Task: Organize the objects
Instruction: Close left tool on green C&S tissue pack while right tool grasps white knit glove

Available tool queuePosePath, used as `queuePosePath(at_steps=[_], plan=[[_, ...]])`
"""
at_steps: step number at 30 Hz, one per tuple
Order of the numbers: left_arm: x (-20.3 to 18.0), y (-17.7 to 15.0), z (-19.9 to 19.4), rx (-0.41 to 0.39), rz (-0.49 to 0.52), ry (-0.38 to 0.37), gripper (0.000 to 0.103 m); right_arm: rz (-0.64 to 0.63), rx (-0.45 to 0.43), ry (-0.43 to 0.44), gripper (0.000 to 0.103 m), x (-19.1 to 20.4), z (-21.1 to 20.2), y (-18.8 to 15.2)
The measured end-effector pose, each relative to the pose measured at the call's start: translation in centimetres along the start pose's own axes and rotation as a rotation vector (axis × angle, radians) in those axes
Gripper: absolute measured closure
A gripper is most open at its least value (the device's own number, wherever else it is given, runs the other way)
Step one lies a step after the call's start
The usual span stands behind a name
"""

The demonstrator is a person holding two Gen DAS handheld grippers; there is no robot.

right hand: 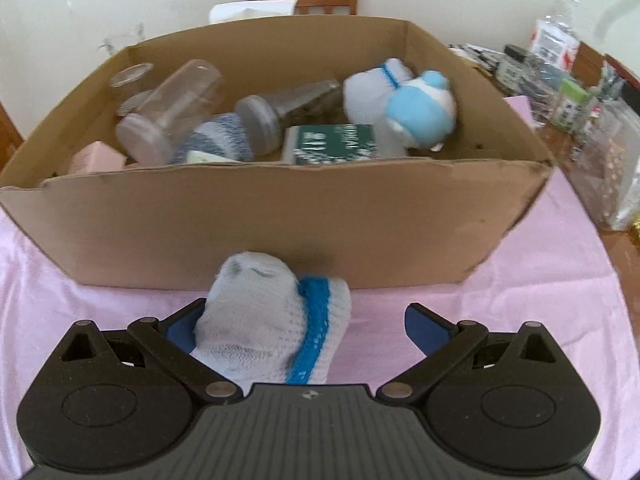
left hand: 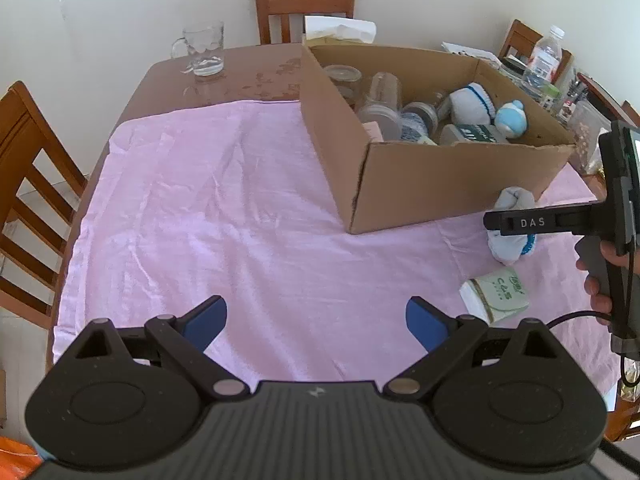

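Left wrist view, left to right:

- Wooden chair [left hand: 24,184], at 9 o'clock, beside the table edge.
- Glass mug [left hand: 202,50], at 11 o'clock, upright on bare brown table [left hand: 248,68].
- Pink cloth [left hand: 224,208], spread over most of the table.
- Left gripper [left hand: 316,322], at 6 o'clock, above bare cloth; tongs wide apart, nothing between them.
- Cardboard box [left hand: 400,184], at 1 o'clock on the cloth, open-topped; holds clear jars, a green-labelled packet, a white-and-blue plush toy [left hand: 510,118].
- White sock with blue band [left hand: 512,236], at 3 o'clock on the cloth, just in front of the box's near wall.
- Tissue pack [left hand: 496,294], at 4 o'clock, near the sock, apart from it.
- Right gripper [left hand: 516,223], at 3 o'clock, over the sock, with a hand [left hand: 600,276] on its handle.

Right wrist view, left to right:

- Sock [right hand: 276,316], at 6 o'clock, lying between the right gripper's [right hand: 304,324] tongs, against the left pad; right pad stands clear of it. Tongs apart, not clamped.
- Box [right hand: 280,216], at 12 o'clock, just behind the sock.
- Bottles and jars [right hand: 556,40], at 2 o'clock, outside the box.
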State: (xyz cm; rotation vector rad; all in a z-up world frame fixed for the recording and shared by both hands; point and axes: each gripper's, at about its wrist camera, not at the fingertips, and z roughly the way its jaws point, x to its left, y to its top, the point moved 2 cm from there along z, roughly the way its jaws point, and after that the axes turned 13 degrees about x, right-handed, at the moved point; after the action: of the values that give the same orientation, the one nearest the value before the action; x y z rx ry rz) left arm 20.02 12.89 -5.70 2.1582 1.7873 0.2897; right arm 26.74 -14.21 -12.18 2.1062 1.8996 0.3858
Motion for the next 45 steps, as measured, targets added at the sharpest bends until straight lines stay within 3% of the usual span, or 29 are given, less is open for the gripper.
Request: queuePosePath(at_steps=[6,17,23,33,45], plan=[[-1.2,0.3,0.4,0.001,0.023,-0.016,0.007,0.025,0.019,-0.029,0.0,-2.3,0.3,-0.6],[-5.6,1.7,0.8,0.005,0.062,-0.019,0.007,0.017,0.048,0.0,0.0,-6.4,0.0,-2.4],[-8.3,2.2,1.1,-0.002,0.063,-0.01,0.003,-0.098,0.056,0.055,0.0,-7.8,0.1,-3.2],[-13.5,2.8,4.7,0.036,0.043,-0.067,0.002,-0.275,0.02,0.09,0.0,-8.3,-0.2,-4.2],[-15.0,1.3,9.2,0.098,0.001,0.013,0.001,-0.376,-0.017,0.139,0.0,-9.3,-0.3,-5.0]])
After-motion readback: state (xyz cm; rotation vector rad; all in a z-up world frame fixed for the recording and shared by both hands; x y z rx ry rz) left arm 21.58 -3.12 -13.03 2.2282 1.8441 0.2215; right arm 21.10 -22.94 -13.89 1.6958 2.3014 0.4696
